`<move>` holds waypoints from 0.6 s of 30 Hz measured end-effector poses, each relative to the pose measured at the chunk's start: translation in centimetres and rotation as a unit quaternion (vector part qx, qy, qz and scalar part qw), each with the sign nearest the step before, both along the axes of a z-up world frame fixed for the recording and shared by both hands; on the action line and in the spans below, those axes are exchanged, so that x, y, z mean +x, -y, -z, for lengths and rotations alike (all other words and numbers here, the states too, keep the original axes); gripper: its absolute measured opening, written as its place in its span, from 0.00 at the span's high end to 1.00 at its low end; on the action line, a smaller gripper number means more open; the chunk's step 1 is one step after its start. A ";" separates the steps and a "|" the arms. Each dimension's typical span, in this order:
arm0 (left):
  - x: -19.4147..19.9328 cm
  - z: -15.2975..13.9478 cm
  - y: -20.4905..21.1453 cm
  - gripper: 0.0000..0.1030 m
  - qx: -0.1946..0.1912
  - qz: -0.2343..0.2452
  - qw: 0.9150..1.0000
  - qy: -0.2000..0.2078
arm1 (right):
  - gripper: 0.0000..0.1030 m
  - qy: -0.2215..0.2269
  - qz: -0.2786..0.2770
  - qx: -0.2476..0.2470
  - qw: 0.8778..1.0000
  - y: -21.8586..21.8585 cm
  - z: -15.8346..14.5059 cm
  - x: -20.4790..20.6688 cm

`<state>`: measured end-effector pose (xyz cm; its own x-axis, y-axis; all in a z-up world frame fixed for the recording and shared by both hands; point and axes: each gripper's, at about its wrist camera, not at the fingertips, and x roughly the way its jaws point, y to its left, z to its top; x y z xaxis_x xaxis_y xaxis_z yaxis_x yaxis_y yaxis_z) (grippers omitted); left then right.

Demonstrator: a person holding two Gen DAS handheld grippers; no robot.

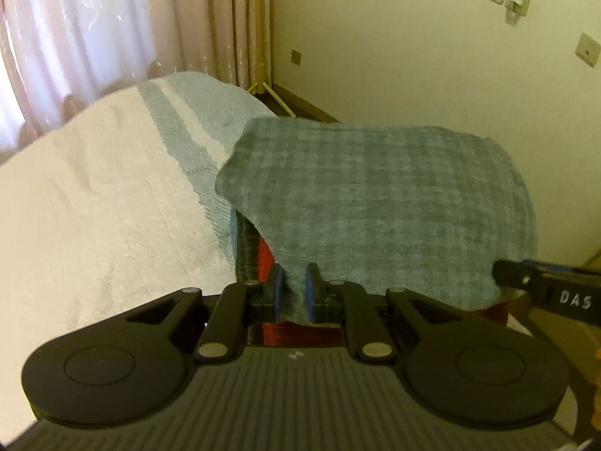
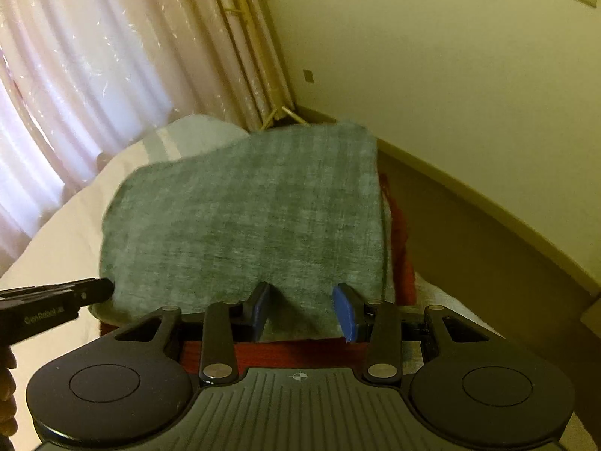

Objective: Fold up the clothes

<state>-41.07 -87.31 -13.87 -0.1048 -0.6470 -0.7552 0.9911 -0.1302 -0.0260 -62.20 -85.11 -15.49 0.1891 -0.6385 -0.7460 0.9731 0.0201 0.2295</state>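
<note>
Left wrist view: a cream wall with sockets meets pink curtains in the corner, and a bed with a white cover fills the left side, a pale blue striped towel across its far end. The left gripper has its blue-padded fingers clenched on the near edge of a grey-green checked garment, which spreads forward over something red (only slivers show). The right gripper touches the garment's right edge.

Right wrist view: same corner, curtains and wall. The right gripper has its fingers parted, the garment's near hem lying between them, ungrasped. The left gripper meets the cloth's left edge.
</note>
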 end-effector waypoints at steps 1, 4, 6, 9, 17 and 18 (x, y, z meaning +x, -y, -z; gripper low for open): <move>-0.3 0.1 -0.1 0.90 0.004 0.000 1.000 0.009 | 0.60 0.000 0.001 0.004 1.000 -0.4 -0.4 0.0; -0.8 -1.1 -1.0 0.89 0.002 -0.001 1.000 0.024 | 0.22 0.005 0.013 0.019 1.000 -1.6 -1.1 0.1; -1.0 -1.9 -1.7 0.82 0.002 -0.003 0.999 0.032 | 0.22 0.004 0.017 0.022 1.000 -2.5 -1.5 0.4; -1.2 -2.8 -3.0 0.77 0.005 -0.005 0.999 0.042 | 0.22 -0.001 0.019 0.033 0.999 -3.2 -1.7 1.1; -0.8 -4.7 -6.0 0.71 0.004 -0.004 0.999 0.053 | 0.18 -0.018 0.019 0.050 0.998 -5.5 -2.8 2.3; -0.7 -4.9 -6.3 0.71 0.003 -0.004 0.999 0.053 | 0.15 -0.020 0.020 0.049 0.998 -5.8 -2.9 2.4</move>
<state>-41.75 -81.04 -9.00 -0.0192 -0.6427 -0.7659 0.9892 -0.1234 0.0788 -59.76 -79.34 -12.58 0.1337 -0.5687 -0.8116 0.9811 -0.0398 0.1895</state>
